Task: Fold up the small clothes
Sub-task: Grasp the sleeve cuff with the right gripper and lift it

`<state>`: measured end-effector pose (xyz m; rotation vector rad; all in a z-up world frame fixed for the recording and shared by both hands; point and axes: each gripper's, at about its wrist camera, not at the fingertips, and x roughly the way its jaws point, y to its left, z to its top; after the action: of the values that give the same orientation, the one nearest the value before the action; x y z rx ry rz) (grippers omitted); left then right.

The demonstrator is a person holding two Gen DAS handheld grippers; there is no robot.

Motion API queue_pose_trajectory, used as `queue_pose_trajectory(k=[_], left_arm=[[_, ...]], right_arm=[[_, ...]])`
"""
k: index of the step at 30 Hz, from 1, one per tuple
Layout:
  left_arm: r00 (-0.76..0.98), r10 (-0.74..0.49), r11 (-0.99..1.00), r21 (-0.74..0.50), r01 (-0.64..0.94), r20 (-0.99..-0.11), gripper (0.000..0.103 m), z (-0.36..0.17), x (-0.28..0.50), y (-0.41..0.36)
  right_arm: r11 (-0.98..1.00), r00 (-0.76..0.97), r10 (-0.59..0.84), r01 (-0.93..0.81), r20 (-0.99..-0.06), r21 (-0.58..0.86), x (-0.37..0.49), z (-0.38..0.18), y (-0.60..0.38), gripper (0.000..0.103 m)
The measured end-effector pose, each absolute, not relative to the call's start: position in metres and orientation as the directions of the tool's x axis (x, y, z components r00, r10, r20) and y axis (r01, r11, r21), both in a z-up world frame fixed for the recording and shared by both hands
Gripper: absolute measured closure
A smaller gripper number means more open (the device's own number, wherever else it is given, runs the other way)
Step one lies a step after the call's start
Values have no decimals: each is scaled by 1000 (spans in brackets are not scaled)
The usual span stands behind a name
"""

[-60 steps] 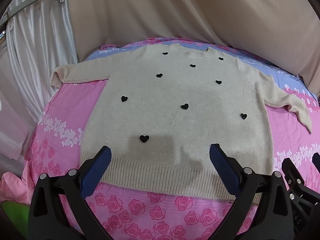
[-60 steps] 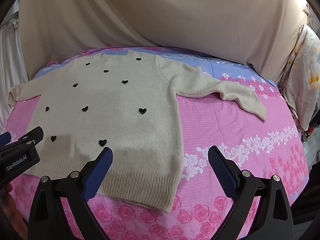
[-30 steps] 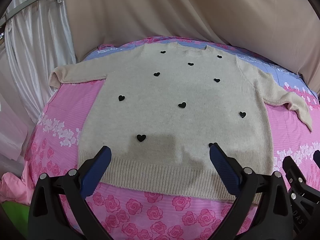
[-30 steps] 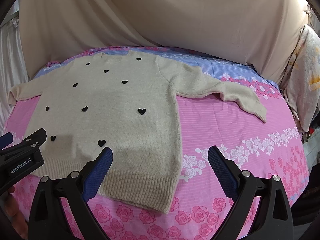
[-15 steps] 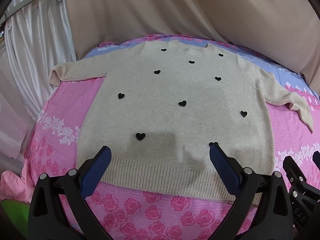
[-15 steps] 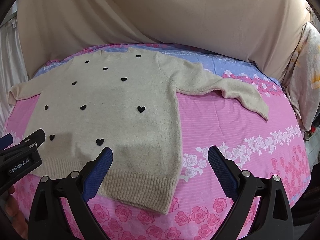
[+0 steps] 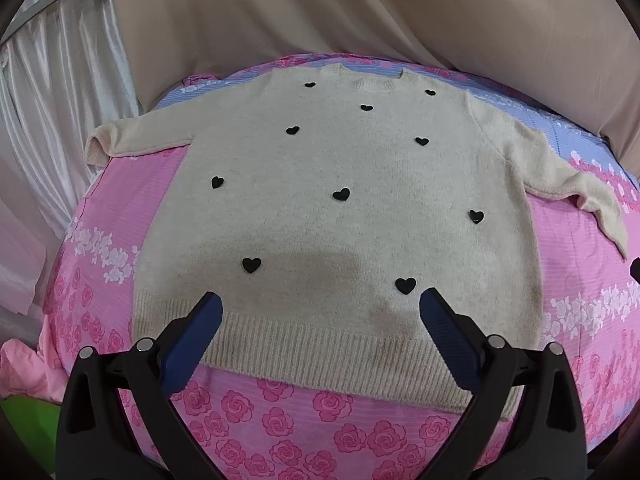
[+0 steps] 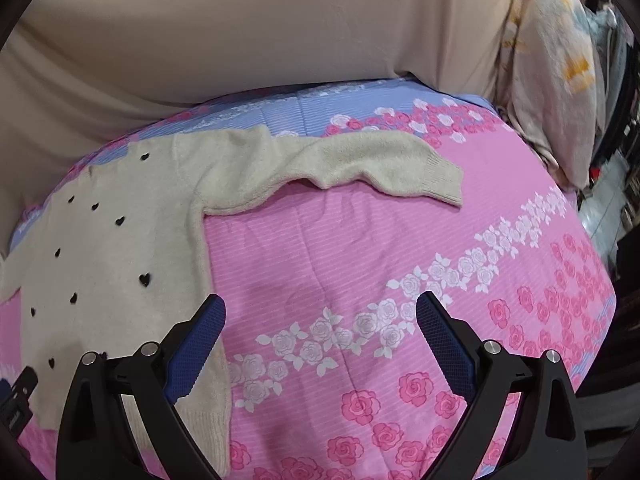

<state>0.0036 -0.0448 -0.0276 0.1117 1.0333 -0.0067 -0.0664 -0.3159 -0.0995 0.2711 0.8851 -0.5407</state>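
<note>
A pink rose-print bedsheet (image 8: 360, 248) is backed by beige drapery (image 7: 320, 20). The cream heart-patterned sweater (image 7: 340, 200) is laid flat on it. Both left gripper (image 7: 320, 320) and right gripper (image 8: 320, 320) are held apart, empty. The right gripper has been swung rightward, toward the sleeve (image 8: 360, 160)

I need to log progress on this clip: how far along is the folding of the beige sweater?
Done: the beige knit sweater with black hearts lies spread flat on the pink floral bedsheet, both sleeves out. In hand: nothing; the left gripper hangs open over the ribbed hem, and the right gripper is open facing the right sleeve. Left: every fold.
</note>
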Motion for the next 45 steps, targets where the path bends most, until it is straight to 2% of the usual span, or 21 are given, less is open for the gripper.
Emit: queue_pose_trajectory(k=[6, 13, 17, 20, 23, 25, 27, 31, 34, 38, 39, 40, 41, 45], left_arm=[[508, 65, 993, 106, 52, -859, 6, -28, 9, -42], [509, 73, 994, 103, 32, -858, 6, -27, 14, -31], [503, 70, 996, 91, 16, -861, 6, -27, 17, -26], [499, 62, 998, 70, -3, -865, 6, -27, 17, -21], [496, 70, 997, 72, -16, -865, 6, -27, 14, -21], [495, 84, 996, 81, -27, -865, 6, -27, 11, -22], [490, 101, 995, 95, -38, -866, 6, -28, 8, -24], [475, 133, 991, 120, -58, -870, 6, -29, 2, -30], [468, 159, 987, 141, -74, -869, 6, -29, -1, -35], [467, 183, 983, 166, -79, -865, 6, -27, -2, -42], [468, 189, 982, 172, -79, -863, 6, -26, -2, -43], [469, 191, 981, 175, -78, -862, 6, -25, -1, -44], [470, 192, 981, 176, -78, -862, 6, -24, -1, -45], [473, 186, 982, 171, -75, -861, 6, -20, 2, -46]], right_arm=[[953, 547, -153, 303, -823, 24, -45, -108, -227, 9], [983, 572, -131, 181, -810, -31, -32, -104, -179, 9], [975, 569, -157, 221, -807, -34, -27, -108, -200, 9], [934, 555, -215, 358, -803, -3, -20, -112, -261, 9], [831, 542, -159, 525, -825, 185, -19, -124, -356, 11], [706, 558, -113, 627, -822, 329, -26, -135, -426, 22], [560, 554, -130, 725, -822, 400, -36, -149, -491, 27], [442, 485, -218, 823, -847, 357, -42, -170, -571, 35], [441, 462, -183, 827, -868, 347, -30, -189, -601, 45], [494, 448, -215, 816, -868, 299, -16, -197, -605, 46], [509, 445, -229, 813, -866, 283, -11, -195, -601, 53], [527, 460, -220, 798, -860, 292, -8, -195, -599, 78], [540, 466, -205, 787, -861, 297, -4, -196, -599, 95], [509, 557, -190, 760, -809, 404, -10, -176, -607, 97]])
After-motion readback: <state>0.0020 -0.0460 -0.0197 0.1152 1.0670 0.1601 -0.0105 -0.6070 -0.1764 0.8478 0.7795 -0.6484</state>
